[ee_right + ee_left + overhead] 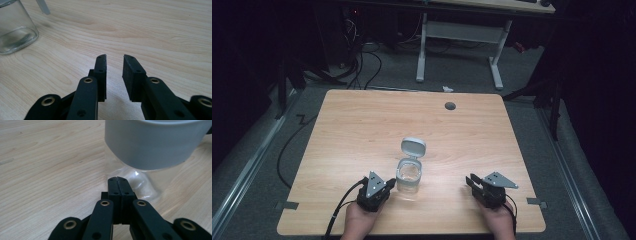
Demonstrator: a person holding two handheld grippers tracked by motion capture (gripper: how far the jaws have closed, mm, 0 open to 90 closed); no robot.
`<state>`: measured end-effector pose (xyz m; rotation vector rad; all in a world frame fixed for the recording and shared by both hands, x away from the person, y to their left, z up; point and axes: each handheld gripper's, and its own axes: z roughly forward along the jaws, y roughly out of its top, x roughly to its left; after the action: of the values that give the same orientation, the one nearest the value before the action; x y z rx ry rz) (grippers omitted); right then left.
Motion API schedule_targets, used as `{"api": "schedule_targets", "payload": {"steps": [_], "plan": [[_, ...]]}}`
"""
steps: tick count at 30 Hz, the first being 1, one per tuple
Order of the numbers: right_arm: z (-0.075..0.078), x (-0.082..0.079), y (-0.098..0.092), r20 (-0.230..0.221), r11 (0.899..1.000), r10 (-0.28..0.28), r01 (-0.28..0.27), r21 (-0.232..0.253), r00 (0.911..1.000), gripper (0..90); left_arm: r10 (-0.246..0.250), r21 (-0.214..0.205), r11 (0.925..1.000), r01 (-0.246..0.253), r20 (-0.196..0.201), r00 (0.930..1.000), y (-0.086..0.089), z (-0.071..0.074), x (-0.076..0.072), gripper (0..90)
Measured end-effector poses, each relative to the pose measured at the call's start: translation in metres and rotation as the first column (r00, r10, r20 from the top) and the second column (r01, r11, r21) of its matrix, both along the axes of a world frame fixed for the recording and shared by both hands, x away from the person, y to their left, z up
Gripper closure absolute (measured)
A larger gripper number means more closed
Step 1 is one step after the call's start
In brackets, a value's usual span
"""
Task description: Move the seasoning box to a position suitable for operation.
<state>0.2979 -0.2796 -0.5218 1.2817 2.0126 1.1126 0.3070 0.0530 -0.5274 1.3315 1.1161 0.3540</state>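
Clear glass forms the small square jar (409, 178) that stands upright near the front middle of the pale wooden table (362, 130), its grey hinged lid (413, 147) flipped open and tilted back behind the grey collar. The left tool (388, 184) is held just beside the jar's left wall with its jaws pressed together on nothing, tips near the glass base. The right tool (472, 182) is rested well apart to the right, jaws spread partway and empty. If the lid is to be closed, the jar would best be steadied low on its body while the lid is pushed gently forward and down, so the light jar is not tipped.
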Motion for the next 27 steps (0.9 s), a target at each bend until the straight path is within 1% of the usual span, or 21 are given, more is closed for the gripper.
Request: {"api": "schedule_targets", "payload": {"steps": [6, 11, 16, 20, 22, 24, 25, 26, 27], "plan": [[-0.001, 0.002, 0.002, -0.006, 1.000, -0.001, 0.001, -0.003, 1.0000, 73.4, -0.017, 0.000, 0.9999, 0.017, -0.001, 0.9999, -0.004, 0.000, -0.004, 90.0], [-0.001, 0.002, 0.005, -0.001, 1.000, 0.000, 0.000, -0.017, 1.0000, 72.6, -0.030, -0.001, 0.9995, 0.030, -0.002, 0.9995, -0.007, 0.000, -0.006, 90.0], [-0.001, 0.002, 0.006, -0.004, 1.000, -0.003, 0.003, -0.017, 1.0000, 72.6, -0.031, 0.003, 0.9995, 0.031, 0.001, 0.9995, -0.008, -0.001, -0.006, 88.8], [-0.001, 0.002, 0.005, -0.003, 1.000, -0.007, 0.007, -0.018, 1.0000, 72.6, -0.026, 0.001, 0.9997, 0.026, 0.008, 0.9996, -0.006, -0.002, -0.007, 87.8], [-0.002, 0.003, 0.006, -0.003, 1.000, -0.005, 0.005, -0.014, 1.0000, 72.0, -0.030, 0.017, 0.9994, 0.030, 0.019, 0.9994, -0.004, -0.003, -0.009, 87.1], [-0.002, 0.003, 0.006, -0.003, 1.000, -0.003, 0.003, -0.012, 1.0000, 71.5, -0.030, 0.019, 0.9994, 0.029, 0.024, 0.9993, -0.003, -0.003, -0.011, 86.2], [-0.002, 0.003, 0.007, -0.003, 1.000, 0.000, 0.000, -0.012, 1.0000, 71.1, -0.035, 0.017, 0.9993, 0.035, 0.023, 0.9991, 0.000, -0.003, -0.012, 85.4], [-0.003, 0.003, 0.008, -0.002, 1.000, 0.008, -0.008, -0.008, 1.0000, 70.4, -0.047, 0.005, 0.9989, 0.047, 0.018, 0.9987, 0.004, -0.003, -0.016, 83.4], [-0.003, 0.003, 0.008, -0.002, 1.000, 0.008, -0.008, -0.008, 1.0000, 70.4, -0.047, 0.005, 0.9989, 0.047, 0.018, 0.9987, 0.004, -0.003, -0.016, 82.1]]}}
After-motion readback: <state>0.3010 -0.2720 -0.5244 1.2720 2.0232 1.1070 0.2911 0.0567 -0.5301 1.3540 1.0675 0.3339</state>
